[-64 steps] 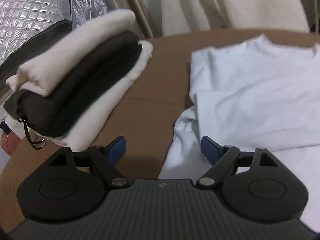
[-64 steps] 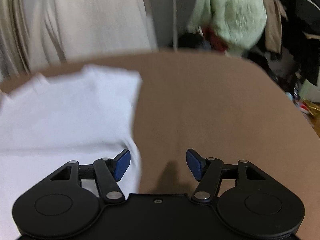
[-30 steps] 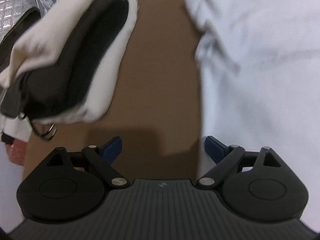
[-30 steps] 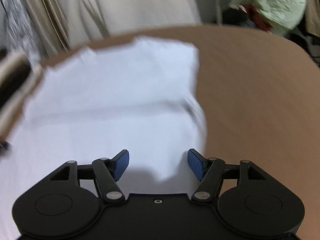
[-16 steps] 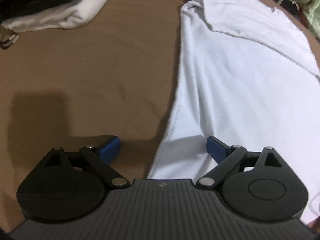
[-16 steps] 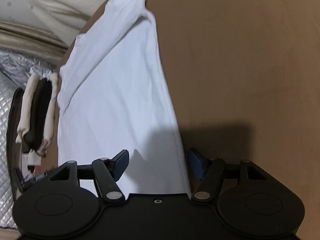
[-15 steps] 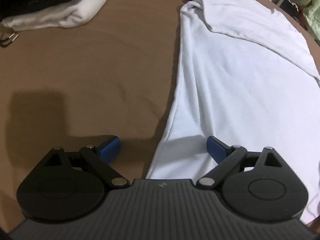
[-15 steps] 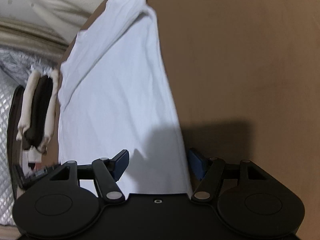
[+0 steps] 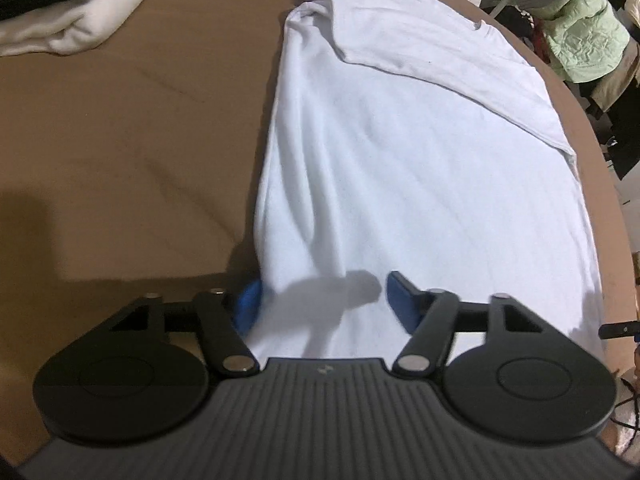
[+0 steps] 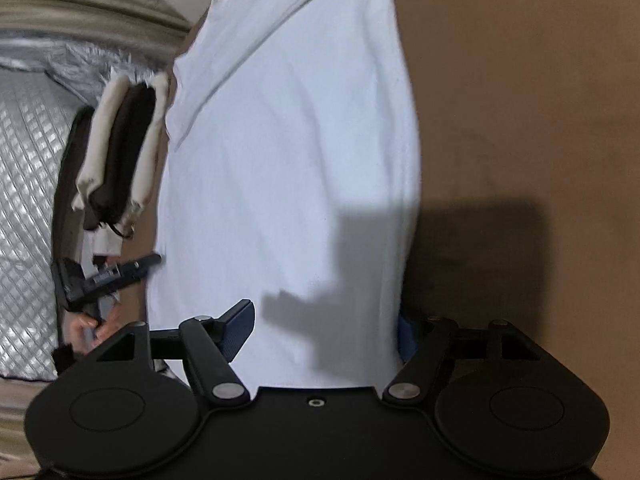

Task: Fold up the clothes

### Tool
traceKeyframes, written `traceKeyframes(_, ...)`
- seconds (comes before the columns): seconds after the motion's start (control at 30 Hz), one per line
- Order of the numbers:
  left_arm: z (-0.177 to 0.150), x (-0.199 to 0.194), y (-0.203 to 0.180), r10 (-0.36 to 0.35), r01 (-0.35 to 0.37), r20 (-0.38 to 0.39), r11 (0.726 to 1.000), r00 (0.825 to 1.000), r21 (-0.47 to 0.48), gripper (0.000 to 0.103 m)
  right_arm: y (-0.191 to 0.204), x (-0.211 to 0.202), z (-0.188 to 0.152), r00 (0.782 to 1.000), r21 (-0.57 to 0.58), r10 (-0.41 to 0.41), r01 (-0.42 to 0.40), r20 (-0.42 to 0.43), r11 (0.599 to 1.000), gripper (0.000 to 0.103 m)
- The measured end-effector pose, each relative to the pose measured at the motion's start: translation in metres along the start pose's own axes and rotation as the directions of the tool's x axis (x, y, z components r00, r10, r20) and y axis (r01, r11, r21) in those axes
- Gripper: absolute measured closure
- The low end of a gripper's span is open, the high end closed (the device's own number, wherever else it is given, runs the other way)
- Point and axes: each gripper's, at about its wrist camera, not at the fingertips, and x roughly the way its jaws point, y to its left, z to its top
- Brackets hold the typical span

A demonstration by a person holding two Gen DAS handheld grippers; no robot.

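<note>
A white T-shirt [image 9: 400, 168] lies lengthwise on the brown table [image 9: 120, 140], its sleeves folded in at the far end. My left gripper [image 9: 324, 304] is open and low over the near hem, at the left corner. Its left pad [image 9: 248, 304] sits against the shirt's left edge and its right pad rests over the cloth. In the right wrist view my right gripper [image 10: 324, 332] is open across the T-shirt [image 10: 288, 160] at the hem's right corner. The cloth edge partly hides its right pad [image 10: 406, 338]. A hand [image 10: 92, 324] holds the left gripper [image 10: 108, 276] there.
A stack of folded cream and dark clothes [image 10: 120, 148] lies left of the shirt, with its cream edge [image 9: 60, 20] at the far left. A quilted silver cover [image 10: 28, 200] stands beyond the table's left side. A green garment [image 9: 580, 40] hangs past the far right edge.
Both grippers have come down and forward to the shirt's near hem. The left fingers have narrowed a little around the left corner. The shirt has not moved.
</note>
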Motion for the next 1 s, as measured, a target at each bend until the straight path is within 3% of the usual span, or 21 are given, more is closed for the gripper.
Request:
traceKeyframes(0.1, 0.000, -0.004, 0.005, 0.006, -0.006, 0.008, 1.000, 1.000, 0.012, 0.062, 0.000, 0.004, 0.004, 1.000, -0.009, 0.001, -0.001, 0.006, 1.000, 0.034)
traceKeyframes(0.17, -0.002, -0.007, 0.009, -0.002, 0.002, 0.008, 1.000, 1.000, 0.023, 0.074, 0.000, 0.003, 0.004, 1.000, -0.004, 0.001, -0.001, 0.020, 1.000, 0.061)
traceKeyframes(0.23, -0.005, -0.007, 0.010, -0.018, 0.018, 0.006, 1.000, 1.000, 0.021, 0.075, -0.003, 0.002, 0.003, 1.000, 0.007, -0.003, 0.003, 0.029, 1.000, 0.078)
traceKeyframes(0.33, -0.005, 0.005, -0.007, -0.014, 0.014, 0.007, 1.000, 1.000, 0.012, 0.075, -0.007, -0.006, 0.002, 0.997, 0.023, 0.057, -0.058, 0.061, 0.998, 0.082)
traceKeyframes(0.37, -0.002, 0.006, -0.007, -0.018, 0.018, 0.011, 1.000, 1.000, 0.004, 0.084, -0.007, -0.009, 0.002, 0.994, 0.022, 0.084, -0.086, 0.076, 0.996, 0.085)
traceKeyframes(0.47, -0.001, 0.005, -0.012, -0.043, 0.042, 0.035, 0.999, 0.998, 0.016, 0.091, -0.003, -0.019, 0.003, 0.981, 0.000, 0.145, -0.146, 0.127, 0.989, 0.092)
traceKeyframes(0.63, 0.001, 0.004, -0.021, -0.082, 0.079, 0.077, 0.996, 0.994, 0.041, 0.095, 0.005, -0.028, 0.006, 0.963, -0.060, 0.189, -0.181, 0.191, 0.982, 0.094)
traceKeyframes(0.8, 0.000, 0.000, -0.042, -0.082, 0.068, 0.108, 0.990, 0.991, 0.127, 0.095, 0.028, -0.036, 0.015, 0.906, -0.169, 0.295, -0.254, 0.304, 0.952, 0.094)
traceKeyframes(0.9, 0.003, -0.002, -0.050, 0.018, -0.042, 0.163, 0.989, 0.986, 0.142, 0.096, 0.036, -0.036, 0.021, 0.888, -0.195, 0.295, -0.238, 0.354, 0.952, 0.094)
traceKeyframes(0.93, 0.003, -0.004, -0.052, 0.101, -0.133, 0.215, 0.981, 0.971, 0.138, 0.096, 0.037, -0.034, 0.022, 0.886, -0.192, 0.282, -0.224, 0.368, 0.956, 0.094)
traceKeyframes(0.97, 0.002, -0.007, -0.058, 0.198, -0.245, 0.282, 0.959, 0.939, 0.140, 0.096, 0.035, -0.037, 0.021, 0.884, -0.194, 0.266, -0.204, 0.384, 0.960, 0.094)
traceKeyframes(1.0, 0.002, -0.010, -0.062, 0.229, -0.287, 0.323, 0.947, 0.918, 0.145, 0.096, 0.033, -0.039, 0.021, 0.882, -0.195, 0.250, -0.184, 0.399, 0.963, 0.094)
